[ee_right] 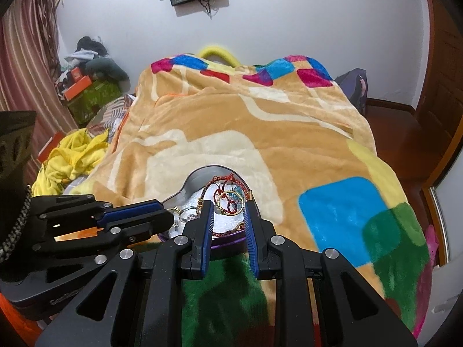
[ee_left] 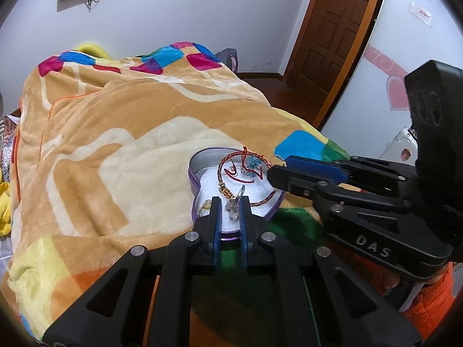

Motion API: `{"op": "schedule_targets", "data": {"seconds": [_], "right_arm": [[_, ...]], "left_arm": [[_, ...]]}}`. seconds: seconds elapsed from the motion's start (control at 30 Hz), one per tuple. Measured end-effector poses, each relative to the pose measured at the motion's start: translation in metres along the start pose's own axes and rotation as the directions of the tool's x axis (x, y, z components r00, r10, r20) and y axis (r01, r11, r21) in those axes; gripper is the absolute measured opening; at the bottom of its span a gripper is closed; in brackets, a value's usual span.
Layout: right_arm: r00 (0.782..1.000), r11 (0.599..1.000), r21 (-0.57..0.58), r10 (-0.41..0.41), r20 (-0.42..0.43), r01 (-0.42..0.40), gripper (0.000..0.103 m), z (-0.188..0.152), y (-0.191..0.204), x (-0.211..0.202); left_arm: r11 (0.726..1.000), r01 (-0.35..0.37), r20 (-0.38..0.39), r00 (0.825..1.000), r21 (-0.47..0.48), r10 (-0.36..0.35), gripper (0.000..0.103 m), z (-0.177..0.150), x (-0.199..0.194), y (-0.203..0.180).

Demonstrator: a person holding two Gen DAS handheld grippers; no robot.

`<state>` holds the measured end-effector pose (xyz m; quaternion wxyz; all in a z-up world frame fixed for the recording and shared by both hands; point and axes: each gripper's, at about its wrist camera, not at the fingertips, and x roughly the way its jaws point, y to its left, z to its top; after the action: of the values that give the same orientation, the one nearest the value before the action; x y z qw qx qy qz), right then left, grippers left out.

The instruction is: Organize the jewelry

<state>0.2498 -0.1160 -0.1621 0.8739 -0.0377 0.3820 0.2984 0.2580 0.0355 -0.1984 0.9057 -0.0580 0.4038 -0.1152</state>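
A heart-shaped purple tin [ee_left: 193,179] with white foam sits on the blanket. It holds a red braided bracelet [ee_left: 224,164], blue bead earrings [ee_left: 256,162] and a gold ring [ee_left: 206,204]. My left gripper [ee_left: 230,202] is closed on a clear crystal piece with a silver ring [ee_left: 233,207], over the tin's near edge. My right gripper [ee_right: 230,206] is over the tin [ee_right: 202,177] and holds a thin gold hoop [ee_right: 230,204] between its fingertips. In the left wrist view the right gripper [ee_left: 277,165] comes in from the right.
An orange and cream blanket [ee_left: 115,133] with coloured squares covers the bed. Yellow clothes [ee_right: 72,153] and boxes [ee_right: 92,98] lie at the left. A wooden door [ee_left: 332,29] and wooden floor are at the right.
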Motion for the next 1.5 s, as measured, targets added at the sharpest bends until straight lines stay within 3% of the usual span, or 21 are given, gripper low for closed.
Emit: {"op": "schedule_targets", "data": {"seconds": [0.5, 0.9, 1.27, 1.4, 1.5], "right_arm": [[0.999, 0.999, -0.034, 0.01, -0.05, -0.011, 0.019, 0.0, 0.006, 0.015], [0.998, 0.999, -0.043, -0.006, -0.055, 0.004, 0.019, 0.002, 0.014, -0.005], [0.997, 0.998, -0.059, -0.034, 0.072, 0.038, 0.021, 0.01, 0.034, -0.071], [0.987, 0.997, -0.061, -0.048, 0.155, 0.057, 0.021, 0.013, 0.043, -0.107], [0.971, 0.996, -0.058, -0.046, 0.234, 0.061, 0.021, 0.014, 0.052, -0.14]], "left_arm": [[0.999, 0.005, 0.02, 1.0, -0.041, -0.004, 0.01, 0.0, -0.012, 0.011], [0.998, -0.029, 0.06, 0.998, -0.056, 0.033, 0.014, 0.0, -0.041, 0.009], [0.998, -0.052, 0.189, 0.98, -0.021, 0.055, 0.02, 0.006, -0.114, -0.016], [0.997, -0.075, 0.271, 0.96, 0.004, 0.071, 0.029, 0.008, -0.152, -0.032], [0.996, -0.092, 0.346, 0.935, 0.02, 0.079, 0.035, 0.007, -0.185, -0.046]]}}
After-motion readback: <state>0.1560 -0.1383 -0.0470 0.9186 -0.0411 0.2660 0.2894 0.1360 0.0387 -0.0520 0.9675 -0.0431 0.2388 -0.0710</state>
